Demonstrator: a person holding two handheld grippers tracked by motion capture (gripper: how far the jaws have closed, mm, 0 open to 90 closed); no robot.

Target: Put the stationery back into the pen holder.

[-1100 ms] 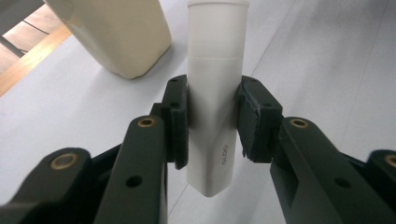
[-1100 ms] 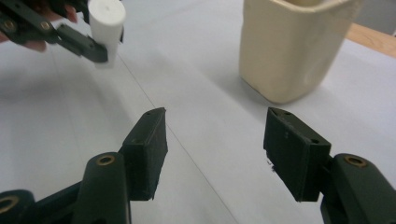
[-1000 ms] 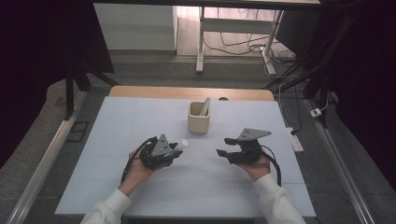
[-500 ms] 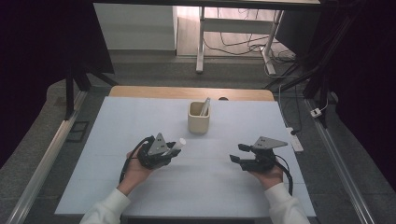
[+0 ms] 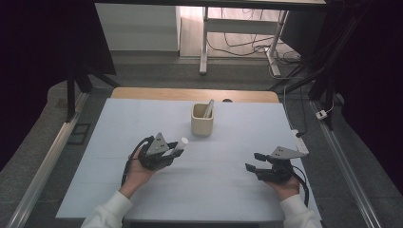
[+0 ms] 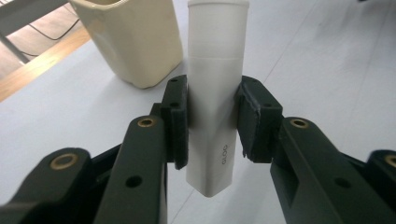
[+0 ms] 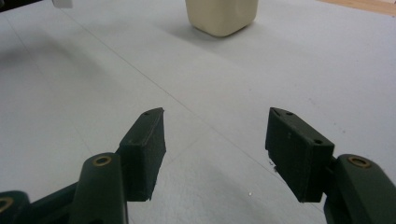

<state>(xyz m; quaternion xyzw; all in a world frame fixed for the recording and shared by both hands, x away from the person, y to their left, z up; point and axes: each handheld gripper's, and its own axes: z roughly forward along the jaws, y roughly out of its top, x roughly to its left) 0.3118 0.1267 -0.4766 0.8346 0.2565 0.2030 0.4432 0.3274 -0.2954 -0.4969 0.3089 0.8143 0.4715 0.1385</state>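
Observation:
A white tube [image 6: 215,88] with a flat crimped end is pinched between the pads of my left gripper [image 6: 212,121], cap end pointing toward the cream cup [image 6: 133,39]. From above, that left gripper [image 5: 177,148] sits left of centre on the pale blue table with the tube [image 5: 182,144] sticking out past its tips. The cream cup [image 5: 202,119] stands behind it and holds another upright tube [image 5: 208,109]. My right gripper [image 5: 253,161] hovers low at the right front, jaws apart and empty. In its own view the right gripper [image 7: 215,149] has only bare table between its pads, and the cup [image 7: 221,16] is far ahead.
The table [image 5: 237,190] is a pale blue sheet with a wooden strip [image 5: 142,93] along the far edge. A metal rail [image 5: 45,161] runs down the left side. Cables and a white plug [image 5: 323,114] lie off the right edge.
My right gripper has moved toward the right and nearer the front edge of the table. My left gripper has stayed put with the tube in it.

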